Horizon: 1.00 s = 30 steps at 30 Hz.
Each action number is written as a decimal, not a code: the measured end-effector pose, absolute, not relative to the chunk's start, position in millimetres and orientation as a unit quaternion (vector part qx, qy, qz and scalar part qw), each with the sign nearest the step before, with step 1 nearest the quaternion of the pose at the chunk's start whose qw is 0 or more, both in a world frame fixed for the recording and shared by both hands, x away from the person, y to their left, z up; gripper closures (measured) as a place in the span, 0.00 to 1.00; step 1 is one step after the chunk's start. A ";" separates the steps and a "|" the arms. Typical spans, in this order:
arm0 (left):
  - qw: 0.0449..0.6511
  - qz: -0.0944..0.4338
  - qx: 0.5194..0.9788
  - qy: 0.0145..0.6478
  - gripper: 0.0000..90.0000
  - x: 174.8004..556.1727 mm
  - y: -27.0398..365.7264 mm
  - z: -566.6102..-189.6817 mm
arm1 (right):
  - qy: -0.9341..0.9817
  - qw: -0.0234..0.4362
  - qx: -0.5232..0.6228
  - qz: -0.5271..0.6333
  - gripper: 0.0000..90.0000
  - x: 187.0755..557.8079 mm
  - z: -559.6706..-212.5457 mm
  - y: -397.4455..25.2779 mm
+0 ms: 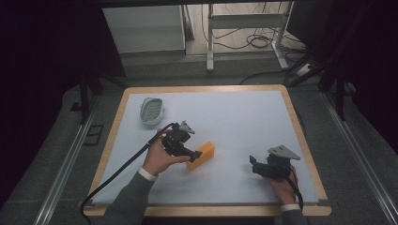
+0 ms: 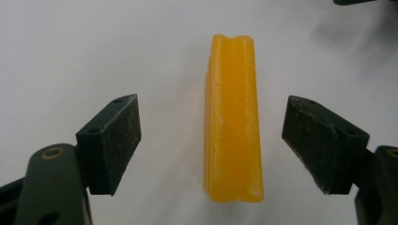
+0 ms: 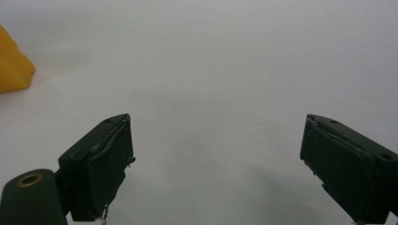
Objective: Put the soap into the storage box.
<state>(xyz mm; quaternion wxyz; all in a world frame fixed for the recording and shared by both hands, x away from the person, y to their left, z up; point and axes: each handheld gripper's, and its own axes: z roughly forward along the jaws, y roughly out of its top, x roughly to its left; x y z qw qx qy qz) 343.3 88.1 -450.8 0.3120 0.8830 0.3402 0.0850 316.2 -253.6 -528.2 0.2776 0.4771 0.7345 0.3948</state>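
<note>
Desk: I see a white sheet covering a wood-edged top, with both of my grippers working over its near half.
Left gripper: I hold it near the middle of the desk, its jaws spread wide on either side of the yellow block; in the left gripper view neither pad touches it.
Right gripper: I hold it low at the near right, well apart from the block, its jaws wide open over bare white sheet with nothing between them.
White dish: an oval, ridged dish sits at the far left of the sheet, away from both grippers.
Yellow block: it lies flat on the sheet near the desk's centre, lengthwise between the left jaws.
</note>
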 end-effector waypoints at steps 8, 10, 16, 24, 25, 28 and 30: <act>0.302 0.077 0.885 0.345 0.24 349.5 79.7 -463.0 | 0.736 0.277 0.475 0.395 0.11 316.1 -528.2 -253.6; 0.302 0.076 0.885 0.345 0.24 350.4 78.2 -465.0 | 0.736 0.277 0.475 0.395 0.11 316.1 -528.2 -253.5; 0.296 0.071 0.888 0.346 0.24 350.7 74.5 -469.9 | 0.736 0.276 0.476 0.394 0.11 316.2 -528.2 -253.4; 0.290 0.065 0.889 0.347 0.25 351.6 68.7 -477.3 | 0.736 0.276 0.476 0.393 0.11 316.2 -528.2 -253.2; 0.290 0.065 0.889 0.350 0.25 352.3 67.8 -479.0 | 0.736 0.276 0.477 0.394 0.11 316.2 -528.2 -253.2; 0.287 0.061 0.888 0.353 0.26 353.8 65.3 -482.2 | 0.736 0.275 0.477 0.394 0.11 316.3 -528.2 -253.4; 0.287 0.059 0.888 0.354 0.26 354.8 64.4 -483.9 | 0.736 0.275 0.477 0.394 0.11 316.6 -528.2 -253.8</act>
